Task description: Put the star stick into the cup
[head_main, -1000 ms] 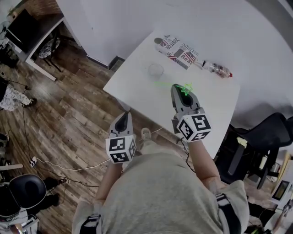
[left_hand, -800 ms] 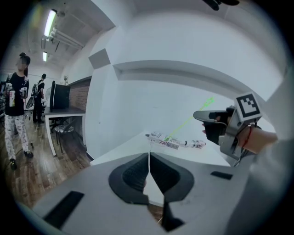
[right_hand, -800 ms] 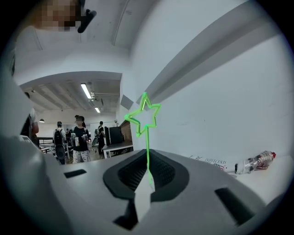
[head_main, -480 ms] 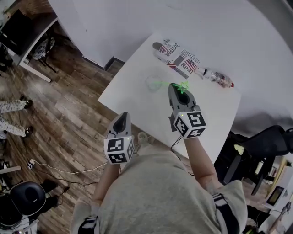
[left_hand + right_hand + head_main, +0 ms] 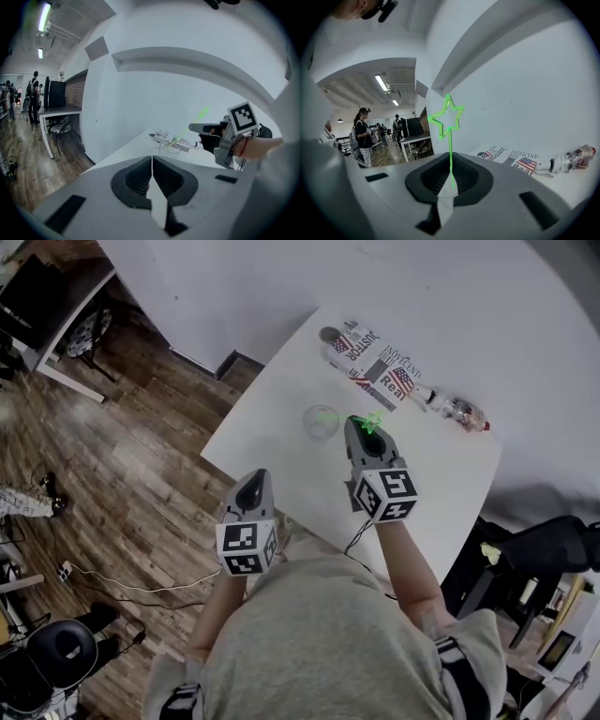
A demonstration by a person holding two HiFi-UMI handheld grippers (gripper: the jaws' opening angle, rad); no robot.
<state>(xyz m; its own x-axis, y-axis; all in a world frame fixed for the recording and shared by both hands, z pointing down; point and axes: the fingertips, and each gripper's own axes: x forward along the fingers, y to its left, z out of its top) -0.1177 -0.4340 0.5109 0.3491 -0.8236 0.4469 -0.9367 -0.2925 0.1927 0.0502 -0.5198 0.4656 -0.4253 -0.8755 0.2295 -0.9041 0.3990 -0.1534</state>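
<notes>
Left gripper point(image 5: 251, 488): jaws together, empty, parked off the table point(image 5: 281, 418) edge, out of the way.
Cup point(image 5: 321, 420): clear, upright, apparently unfilled.
Right gripper point(image 5: 362, 426): clamped on the star stick point(image 5: 373, 419) stem just beside the cup, probably lining up insertion.

Neon-green star stick point(image 5: 450, 151); clear cup point(image 5: 321, 421); white table point(image 5: 272, 432); flag-printed paper point(image 5: 382, 368)

This looks like an open-plan office or lab workroom: a white counter point(image 5: 441, 484) stands against a plain white wall on a wood-plank floor point(image 5: 141, 427), with a black swivel chair point(image 5: 534, 549) just right of it. Further left of the counter are a desk point(image 5: 58, 111) with a dark monitor point(image 5: 57, 93), standing people point(image 5: 33, 93) and ceiling strip lights point(image 5: 44, 16).
</notes>
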